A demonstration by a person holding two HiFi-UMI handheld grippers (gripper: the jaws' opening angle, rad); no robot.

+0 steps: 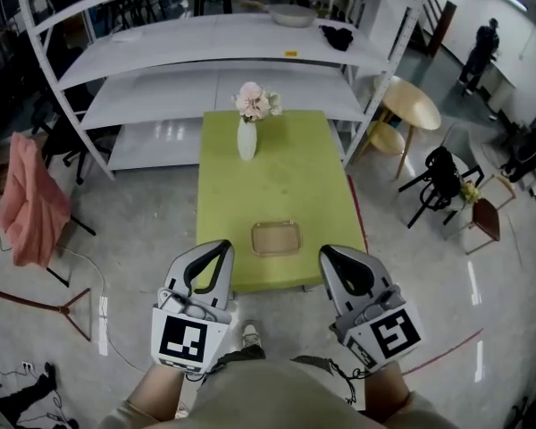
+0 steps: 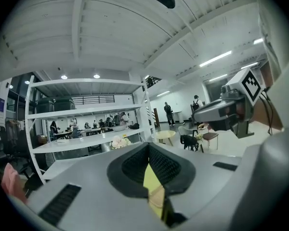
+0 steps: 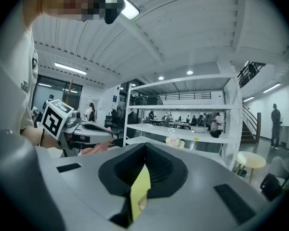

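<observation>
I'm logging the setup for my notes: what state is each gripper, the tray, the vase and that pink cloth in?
Left gripper: jaws together, nothing held.
Right gripper: jaws together, nothing held.
Tray: empty, lying flat on the green table.
Vase: upright, holding flowers.
Pink cloth: hanging, draped in folds.

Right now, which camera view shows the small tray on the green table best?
The head view: the whole tray lies in plain sight on the green table. Each gripper view shows only what looks like a tan sliver of it through the slit between its jaws.
</observation>
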